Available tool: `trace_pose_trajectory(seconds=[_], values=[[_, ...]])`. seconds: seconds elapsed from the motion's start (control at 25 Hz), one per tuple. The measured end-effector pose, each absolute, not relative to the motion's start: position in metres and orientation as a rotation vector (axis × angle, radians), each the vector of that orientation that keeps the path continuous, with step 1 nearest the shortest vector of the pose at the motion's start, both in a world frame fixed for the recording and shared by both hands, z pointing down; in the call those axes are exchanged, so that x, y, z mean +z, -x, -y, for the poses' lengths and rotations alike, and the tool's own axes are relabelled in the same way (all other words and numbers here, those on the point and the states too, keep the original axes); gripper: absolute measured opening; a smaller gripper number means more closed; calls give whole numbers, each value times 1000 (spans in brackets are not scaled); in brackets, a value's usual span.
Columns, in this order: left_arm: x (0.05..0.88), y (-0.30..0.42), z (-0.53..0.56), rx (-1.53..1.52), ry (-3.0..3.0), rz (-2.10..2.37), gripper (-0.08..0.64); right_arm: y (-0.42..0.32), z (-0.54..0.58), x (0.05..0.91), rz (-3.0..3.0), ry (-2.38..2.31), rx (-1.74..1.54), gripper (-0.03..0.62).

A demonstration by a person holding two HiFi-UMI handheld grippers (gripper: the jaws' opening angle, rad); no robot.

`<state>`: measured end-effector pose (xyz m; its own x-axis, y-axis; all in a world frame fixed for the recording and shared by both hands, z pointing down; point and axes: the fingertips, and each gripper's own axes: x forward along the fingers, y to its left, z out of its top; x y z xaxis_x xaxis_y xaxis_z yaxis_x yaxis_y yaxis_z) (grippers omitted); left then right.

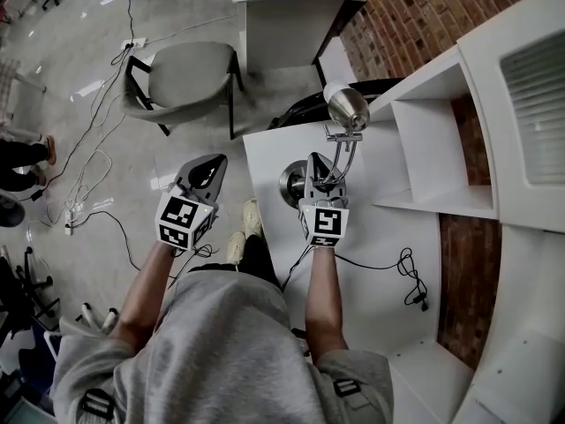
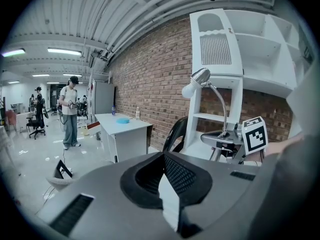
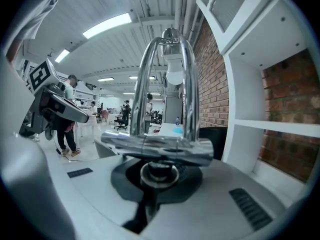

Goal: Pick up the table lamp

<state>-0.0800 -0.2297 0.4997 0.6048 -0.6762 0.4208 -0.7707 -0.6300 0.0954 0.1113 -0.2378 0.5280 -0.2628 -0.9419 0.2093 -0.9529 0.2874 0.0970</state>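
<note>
While shelving (image 1: 424, 148) flanks the lamp (image 1: 346, 106), floor (image 1: 203, 7) lies leftward.

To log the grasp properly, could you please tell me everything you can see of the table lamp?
The table lamp is shiny chrome-like metal: round base, two thin curved rods, a bell shade with a white bulb. It is upright over the white table; the right tongs are shut on its lower stem. Whether the base is lifted is unclear.
</note>
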Motion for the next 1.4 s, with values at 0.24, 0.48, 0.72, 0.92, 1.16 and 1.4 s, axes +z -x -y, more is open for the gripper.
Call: trace_pose_trajectory(seconds=[0.24, 0.48, 0.72, 0.92, 1.16, 1.4], values=[[502, 77, 230, 513, -2565, 1177, 3, -112, 238, 528, 2329, -1740, 63, 20], [502, 79, 230, 511, -2565, 1188, 3, -112, 238, 528, 2315, -1745, 51, 20], [493, 77, 233, 484, -2574, 1201, 3, -115, 236, 526, 2298, -1759, 34, 20], [490, 75, 231, 478, -2583, 1196, 3, -127, 235, 520, 2282, -1784, 21, 20], [490, 71, 227, 482, -2593, 1185, 3, -132, 230, 518, 2291, -1807, 53, 20], [485, 76, 224, 476, -2598, 1200, 3, -135, 225, 509, 2292, -1846, 54, 20]])
